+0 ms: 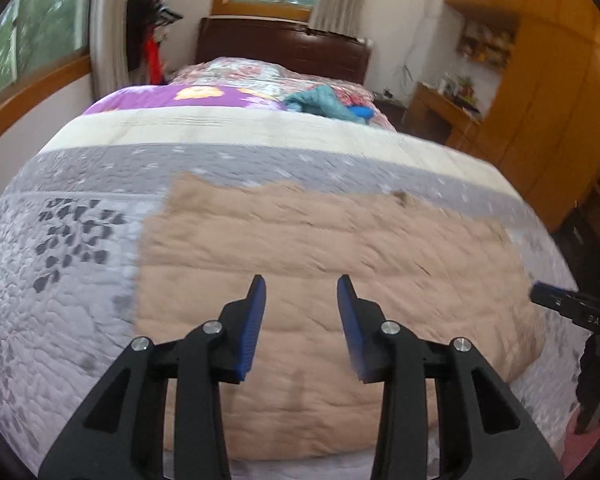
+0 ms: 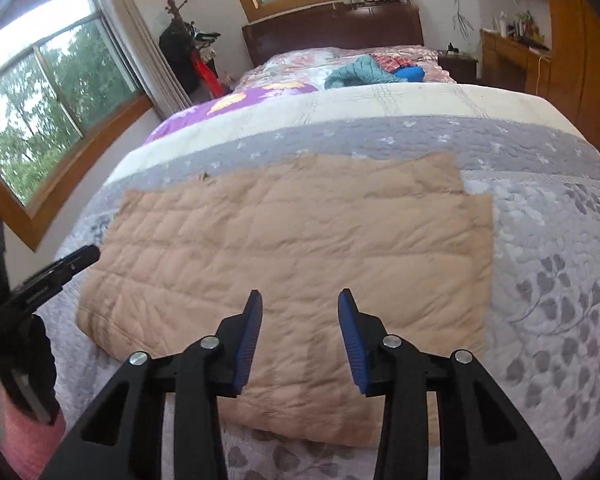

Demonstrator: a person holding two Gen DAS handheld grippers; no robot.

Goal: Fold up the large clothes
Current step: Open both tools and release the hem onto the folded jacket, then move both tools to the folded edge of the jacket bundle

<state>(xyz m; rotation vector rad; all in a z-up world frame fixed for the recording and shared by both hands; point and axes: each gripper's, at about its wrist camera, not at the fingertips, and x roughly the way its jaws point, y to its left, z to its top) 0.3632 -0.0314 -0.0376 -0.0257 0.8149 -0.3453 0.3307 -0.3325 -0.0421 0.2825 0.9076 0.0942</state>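
**A:** How far along am I?

**B:** Fairly far, I'd judge. The coat (image 1: 320, 280) lies on the bed (image 1: 80, 280) as a flat tan rectangle, near the foot edge, sleeves tucked out of sight. One narrow layer sticks out along its right edge, so another fold or a tidy-up may remain.

**A:** And my tools?

**B:** Going left to right: my left tool (image 1: 301, 286) hangs above the coat's near half, tilted down, jaws partly apart, gripping nothing. My right tool (image 2: 299, 300) is the same: angled down over the coat, partly apart, empty. Each shows at the edge of the other's view.
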